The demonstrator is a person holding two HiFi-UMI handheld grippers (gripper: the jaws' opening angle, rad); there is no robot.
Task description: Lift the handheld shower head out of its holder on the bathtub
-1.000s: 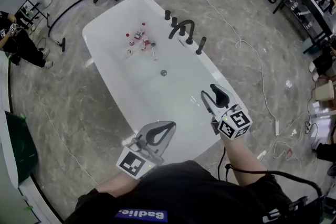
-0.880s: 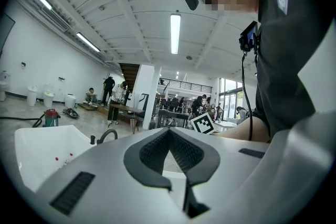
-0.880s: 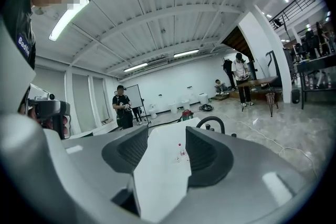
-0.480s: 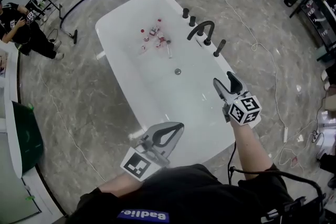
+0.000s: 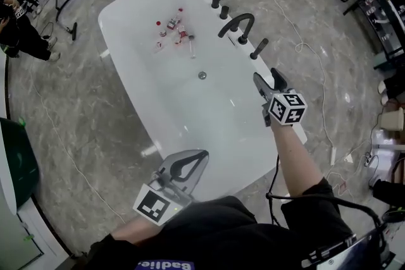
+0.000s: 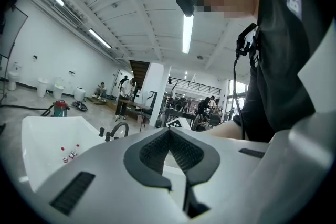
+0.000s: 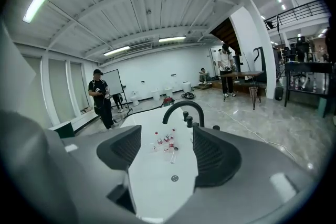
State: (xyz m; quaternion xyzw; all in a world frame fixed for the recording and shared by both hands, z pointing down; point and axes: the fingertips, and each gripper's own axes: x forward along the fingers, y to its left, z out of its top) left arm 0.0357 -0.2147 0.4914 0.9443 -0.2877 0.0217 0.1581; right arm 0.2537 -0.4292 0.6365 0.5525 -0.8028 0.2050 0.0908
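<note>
right gripper (image 5: 269,78): jaws just spreading, nothing between | left gripper (image 5: 202,154): jaws together

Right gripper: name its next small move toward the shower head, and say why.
Probably carry the right gripper forward to the shower head, which stands upright in its holder on the bathtub rim beside the faucet. The gripper's jaws have just been opening and stand apart with nothing between them, and the gripper is short of the handle.
</note>
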